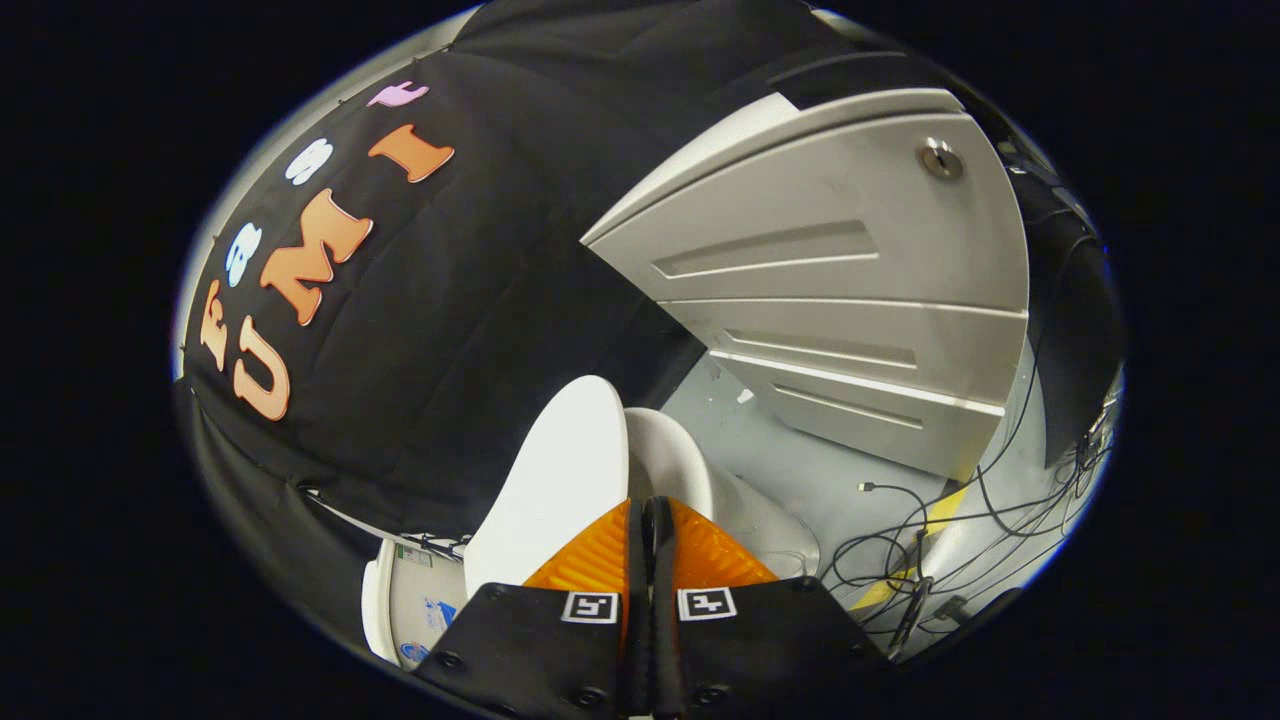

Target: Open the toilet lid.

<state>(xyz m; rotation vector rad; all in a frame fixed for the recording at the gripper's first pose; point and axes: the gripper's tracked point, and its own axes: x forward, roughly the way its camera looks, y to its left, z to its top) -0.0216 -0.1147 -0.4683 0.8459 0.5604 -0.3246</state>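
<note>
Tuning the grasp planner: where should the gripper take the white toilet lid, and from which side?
Take the white toilet lid by its thin rounded free edge, coming from the open side that faces the grey drawer cabinet. The lid stands raised, edge-on just ahead of the gripper, whose fingers are together and would need opening first.

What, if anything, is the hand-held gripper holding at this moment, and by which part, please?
Nothing. The hand-held gripper has its fingers shut together with nothing between them; the raised white plastic toilet lid stands just ahead, beside the fingertips, not clamped.

Ribbed fingers (600, 555) on black screwed mounts with square coded markers
</note>
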